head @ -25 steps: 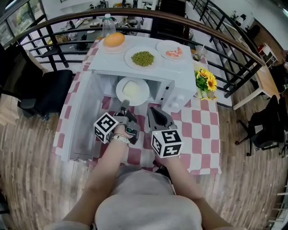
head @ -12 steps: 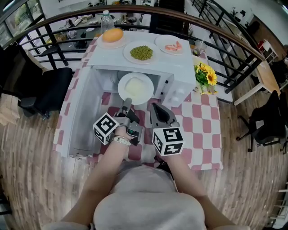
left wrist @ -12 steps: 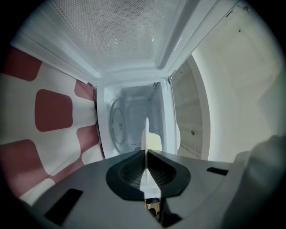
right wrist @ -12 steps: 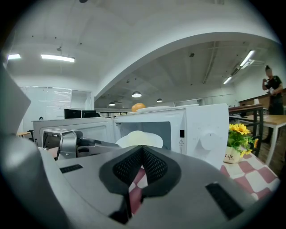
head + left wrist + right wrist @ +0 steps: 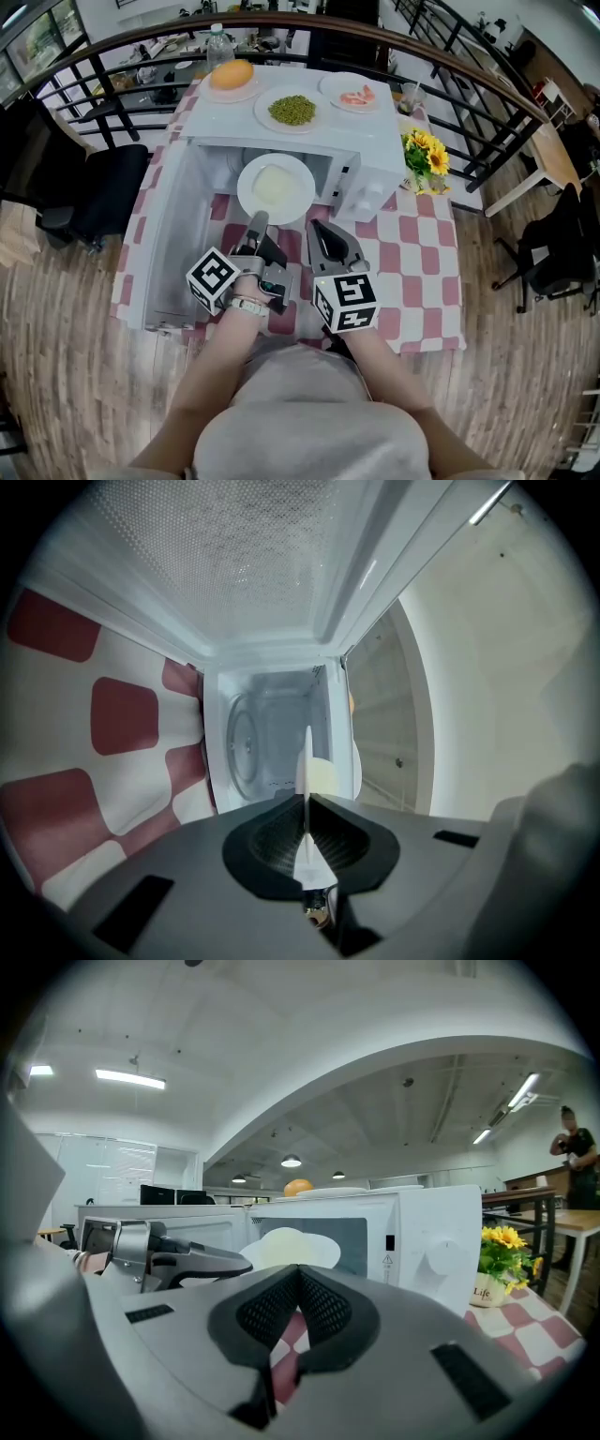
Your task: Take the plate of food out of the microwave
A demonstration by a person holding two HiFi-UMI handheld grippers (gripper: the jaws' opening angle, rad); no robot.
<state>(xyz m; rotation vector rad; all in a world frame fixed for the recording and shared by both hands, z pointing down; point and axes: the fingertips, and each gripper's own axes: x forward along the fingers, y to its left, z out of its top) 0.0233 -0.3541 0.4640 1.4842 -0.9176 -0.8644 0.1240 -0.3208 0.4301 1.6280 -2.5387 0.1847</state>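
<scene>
A white plate of pale food (image 5: 275,187) hangs in front of the open microwave (image 5: 375,150), just outside its mouth. My left gripper (image 5: 255,221) is shut on the plate's near rim. In the left gripper view the plate (image 5: 307,761) shows edge-on between the pads (image 5: 277,832), with the bare cavity and turntable (image 5: 246,742) behind it. My right gripper (image 5: 317,228) hovers beside it to the right, shut with nothing in it. In the right gripper view its jaws (image 5: 298,1279) meet, and the plate (image 5: 284,1246) and left gripper (image 5: 187,1258) show beyond.
The microwave door (image 5: 173,234) swings open to the left. On the microwave's top stand an orange bun on a plate (image 5: 232,75), a plate of green peas (image 5: 292,109) and a plate of shrimp (image 5: 354,96). A pot of yellow flowers (image 5: 427,155) stands right on the checked tablecloth (image 5: 412,272).
The left gripper has drawn back toward me with the plate, which has come further out of the microwave. The right gripper has stayed shut beside it.
</scene>
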